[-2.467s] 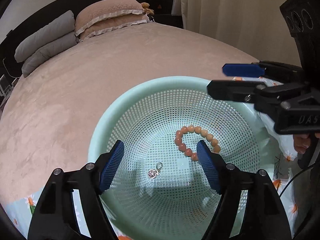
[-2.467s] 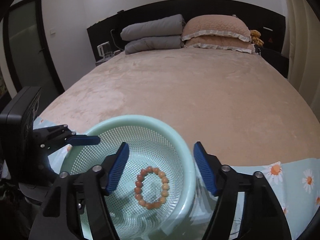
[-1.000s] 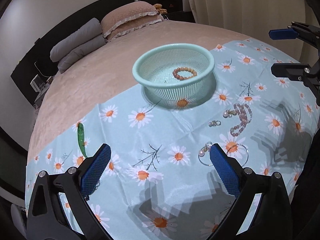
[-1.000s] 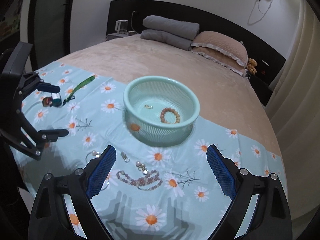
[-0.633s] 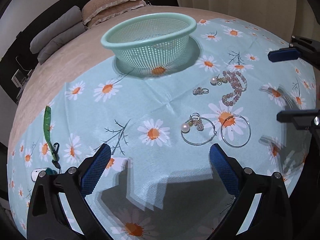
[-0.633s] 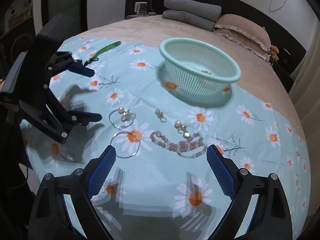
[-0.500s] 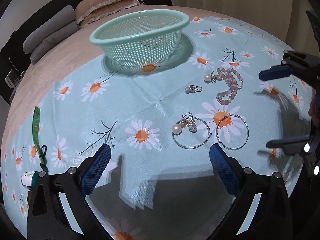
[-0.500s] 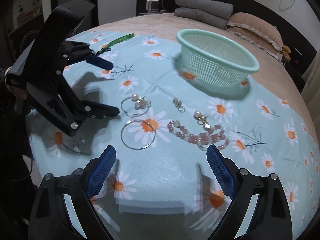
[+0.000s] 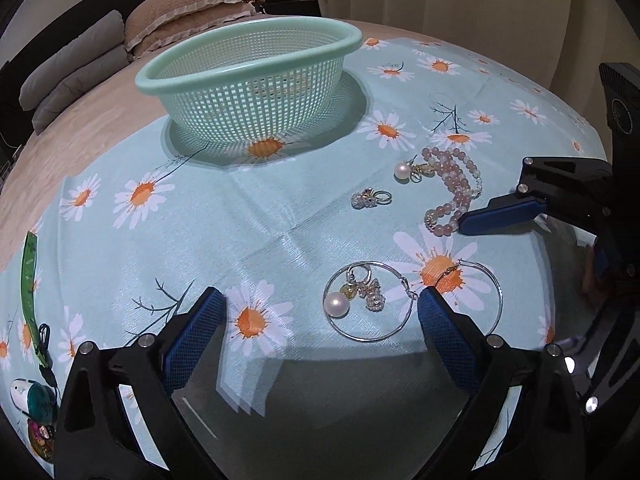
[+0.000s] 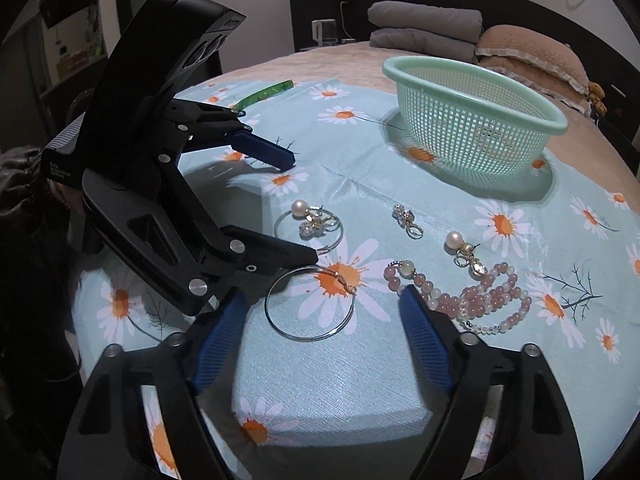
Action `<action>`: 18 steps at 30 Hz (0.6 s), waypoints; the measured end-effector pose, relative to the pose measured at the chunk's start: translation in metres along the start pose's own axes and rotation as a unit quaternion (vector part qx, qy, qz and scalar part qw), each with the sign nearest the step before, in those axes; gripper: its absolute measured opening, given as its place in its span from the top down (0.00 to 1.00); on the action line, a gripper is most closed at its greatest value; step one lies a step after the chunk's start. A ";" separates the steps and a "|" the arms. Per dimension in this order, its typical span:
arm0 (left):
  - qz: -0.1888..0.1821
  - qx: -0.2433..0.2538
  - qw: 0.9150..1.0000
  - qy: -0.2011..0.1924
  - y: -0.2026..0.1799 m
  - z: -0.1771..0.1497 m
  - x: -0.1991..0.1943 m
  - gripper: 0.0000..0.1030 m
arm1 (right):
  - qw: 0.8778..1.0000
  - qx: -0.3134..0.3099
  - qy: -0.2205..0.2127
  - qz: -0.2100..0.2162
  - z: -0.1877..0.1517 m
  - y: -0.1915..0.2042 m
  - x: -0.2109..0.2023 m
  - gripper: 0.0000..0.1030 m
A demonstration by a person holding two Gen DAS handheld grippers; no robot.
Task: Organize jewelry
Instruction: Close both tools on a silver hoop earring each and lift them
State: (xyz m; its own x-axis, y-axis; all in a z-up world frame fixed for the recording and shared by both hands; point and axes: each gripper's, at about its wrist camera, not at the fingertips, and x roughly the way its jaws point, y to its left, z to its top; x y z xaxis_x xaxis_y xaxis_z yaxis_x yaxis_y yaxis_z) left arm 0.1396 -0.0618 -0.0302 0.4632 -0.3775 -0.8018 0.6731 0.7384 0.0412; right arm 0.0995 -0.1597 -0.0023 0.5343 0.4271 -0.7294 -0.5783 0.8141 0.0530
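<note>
A mint mesh basket (image 9: pixel 248 92) (image 10: pixel 476 116) stands on a daisy cloth. Jewelry lies in front of it: a pink bead necklace (image 9: pixel 454 188) (image 10: pixel 476 296), a pearl earring (image 9: pixel 402 170) (image 10: pixel 454 240), a small crystal charm (image 9: pixel 370 198) (image 10: pixel 408 218), a hoop with a pearl and charms (image 9: pixel 366 300) (image 10: pixel 310 224), and a plain silver hoop (image 9: pixel 472 296) (image 10: pixel 312 304). My left gripper (image 9: pixel 320 332) is open and low, with the pearl hoop between its fingers. My right gripper (image 10: pixel 324 332) is open and low around the plain hoop. Both are empty.
A green lanyard strap (image 9: pixel 30 256) (image 10: pixel 264 94) and a small white device (image 9: pixel 28 396) lie at the cloth's left edge. Pillows (image 9: pixel 184 12) sit at the bed's head. The cloth's front edge drops off just under the grippers.
Both grippers have drawn back from over the basket and dropped low to the loose jewelry at the cloth's front. The orange bracelet and a charm stayed in the basket.
</note>
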 end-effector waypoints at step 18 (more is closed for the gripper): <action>-0.020 0.018 1.000 -0.001 -0.022 0.002 -0.001 0.53 | 1.000 -0.019 0.007 0.001 -0.006 0.001 -0.010 0.57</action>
State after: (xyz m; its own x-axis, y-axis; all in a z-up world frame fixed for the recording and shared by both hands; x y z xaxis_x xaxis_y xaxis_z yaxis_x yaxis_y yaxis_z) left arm 0.1250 -0.0789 -0.0292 0.4369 -0.4083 -0.8015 0.7117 0.7018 0.0305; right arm 0.0903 -0.1655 0.0008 0.5255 0.4229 -0.7383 -0.6025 0.7976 0.0280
